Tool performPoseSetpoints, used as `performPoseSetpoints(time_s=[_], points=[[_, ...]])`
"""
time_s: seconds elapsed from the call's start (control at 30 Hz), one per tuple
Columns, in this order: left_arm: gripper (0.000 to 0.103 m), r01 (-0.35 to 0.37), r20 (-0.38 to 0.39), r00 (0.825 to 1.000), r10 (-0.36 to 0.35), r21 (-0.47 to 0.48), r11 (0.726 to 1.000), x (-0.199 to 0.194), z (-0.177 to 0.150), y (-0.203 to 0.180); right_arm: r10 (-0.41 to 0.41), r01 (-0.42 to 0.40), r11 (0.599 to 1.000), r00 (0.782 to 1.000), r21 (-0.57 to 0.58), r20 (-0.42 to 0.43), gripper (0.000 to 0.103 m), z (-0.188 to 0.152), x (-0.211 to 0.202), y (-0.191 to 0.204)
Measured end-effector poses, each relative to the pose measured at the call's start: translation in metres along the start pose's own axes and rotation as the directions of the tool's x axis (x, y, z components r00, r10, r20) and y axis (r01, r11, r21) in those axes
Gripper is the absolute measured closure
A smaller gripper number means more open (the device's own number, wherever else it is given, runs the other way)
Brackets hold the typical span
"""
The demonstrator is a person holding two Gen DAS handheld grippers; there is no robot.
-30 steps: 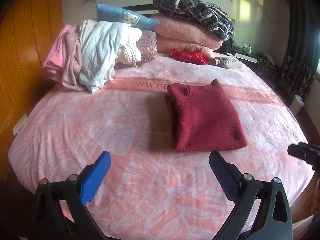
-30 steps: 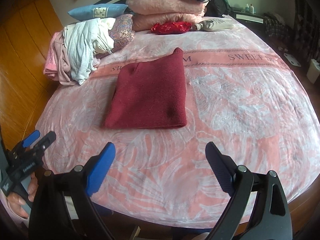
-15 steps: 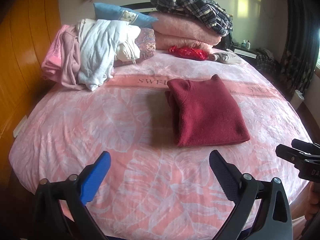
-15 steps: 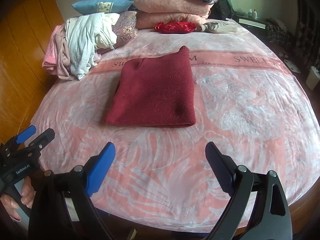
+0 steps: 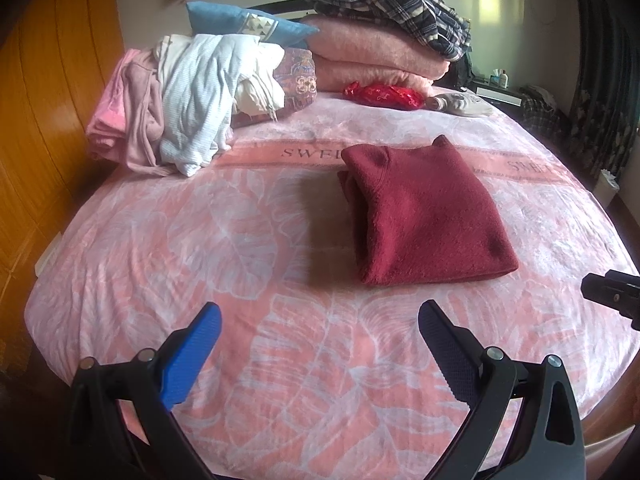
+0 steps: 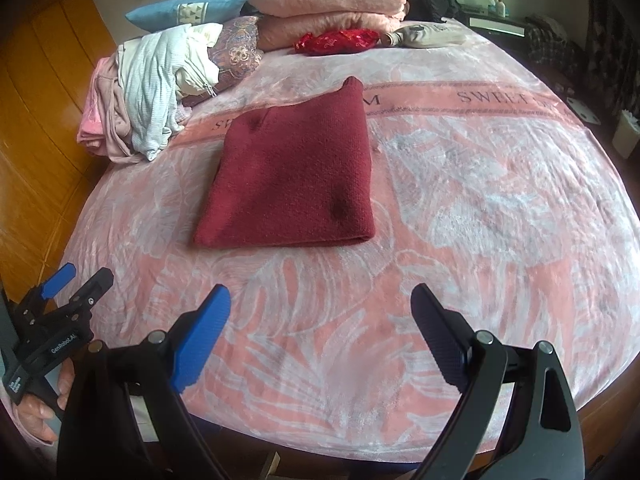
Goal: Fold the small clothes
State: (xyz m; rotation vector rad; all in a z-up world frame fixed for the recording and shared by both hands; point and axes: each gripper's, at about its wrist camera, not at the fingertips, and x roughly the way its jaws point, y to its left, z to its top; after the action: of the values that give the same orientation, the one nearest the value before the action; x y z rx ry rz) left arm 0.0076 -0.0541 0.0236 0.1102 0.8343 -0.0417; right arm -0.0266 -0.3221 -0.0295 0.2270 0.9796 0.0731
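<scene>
A dark red sweater (image 5: 424,212) lies folded into a neat rectangle in the middle of the pink leaf-patterned bed (image 5: 200,240); it also shows in the right wrist view (image 6: 292,176). My left gripper (image 5: 320,320) is open and empty, held over the near edge of the bed, well short of the sweater. My right gripper (image 6: 320,304) is open and empty too, also near the front edge. The left gripper shows at the lower left of the right wrist view (image 6: 76,284), and the right gripper's tip at the right edge of the left wrist view (image 5: 612,292).
A heap of unfolded pink and white clothes (image 5: 176,100) lies at the far left of the bed. Pillows (image 5: 248,26), stacked pink blankets (image 5: 376,60) with a plaid garment (image 5: 392,4) on top and a red item (image 5: 384,94) sit at the headboard. A wooden wardrobe (image 5: 44,92) stands left.
Both grippers have moved a little closer to the bed and the sweater, which appears slightly nearer. Both stay open. The sweater has not moved.
</scene>
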Motion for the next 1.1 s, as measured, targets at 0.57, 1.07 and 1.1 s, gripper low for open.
performPoseSetpoints(time_s=[0.57, 1.07, 1.1], points=[[0.004, 0.012, -0.030, 0.999, -0.011, 0.018, 1.000, 0.009, -0.004, -0.006, 0.010, -0.010, 1.000, 1.000, -0.019, -0.006, 0.010, -0.001, 0.000, 0.007], [0.004, 0.018, -0.017, 1.000, -0.018, 0.026, 0.999, 0.005, -0.004, -0.010, 0.012, -0.012, 1.000, 1.000, -0.021, -0.012, 0.010, -0.001, 0.001, 0.007], [0.004, 0.016, -0.019, 1.000, -0.015, 0.025, 1.000, 0.006, -0.004, -0.010, 0.013, -0.013, 1.000, 1.000, -0.021, -0.012, 0.010, -0.001, 0.001, 0.007]])
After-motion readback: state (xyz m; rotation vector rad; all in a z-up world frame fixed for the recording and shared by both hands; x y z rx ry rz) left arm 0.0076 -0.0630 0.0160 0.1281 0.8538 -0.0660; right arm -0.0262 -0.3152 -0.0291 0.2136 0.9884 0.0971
